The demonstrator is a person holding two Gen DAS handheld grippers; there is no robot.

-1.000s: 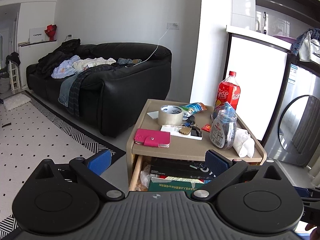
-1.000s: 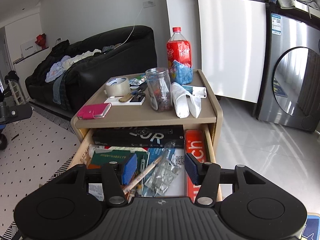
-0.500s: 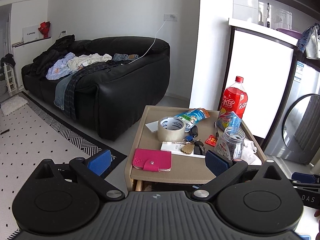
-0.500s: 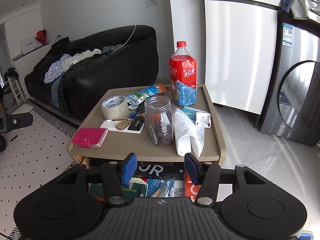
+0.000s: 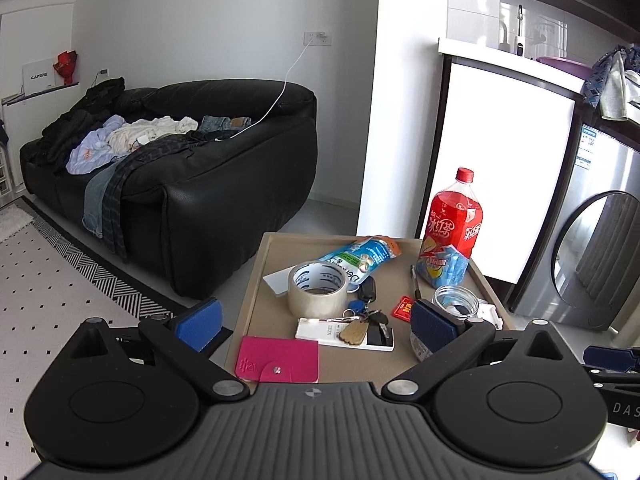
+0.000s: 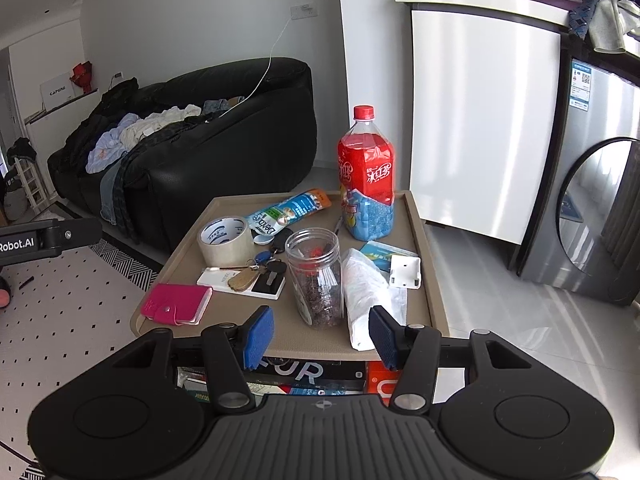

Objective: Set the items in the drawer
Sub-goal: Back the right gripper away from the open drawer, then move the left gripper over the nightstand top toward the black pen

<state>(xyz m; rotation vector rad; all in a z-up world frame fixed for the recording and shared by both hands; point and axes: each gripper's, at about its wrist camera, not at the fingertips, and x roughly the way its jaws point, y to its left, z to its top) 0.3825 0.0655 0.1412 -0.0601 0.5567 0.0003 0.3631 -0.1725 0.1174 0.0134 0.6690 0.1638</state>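
A tan side table (image 6: 304, 340) carries a pink wallet (image 6: 176, 303), a tape roll (image 6: 225, 241), keys on a white card (image 6: 256, 274), a clear jar (image 6: 316, 276), a white bag (image 6: 366, 292), a snack pouch (image 6: 292, 212) and a red bottle (image 6: 366, 176). Below its top the open drawer (image 6: 304, 376) shows boxes. My right gripper (image 6: 318, 338) hovers open just in front of the jar, empty. My left gripper (image 5: 316, 324) is open and empty above the pink wallet (image 5: 278, 360), with the tape roll (image 5: 318, 288) and the bottle (image 5: 454, 228) beyond.
A black sofa (image 5: 180, 184) piled with clothes stands left of the table. A white cabinet (image 6: 484, 128) and a steel washing machine (image 6: 600, 208) stand to the right. A patterned rug (image 5: 60, 288) covers the floor at left.
Both grippers have risen from drawer level to above the table top. The drawer contents have dropped out of the left view and mostly out of the right view.
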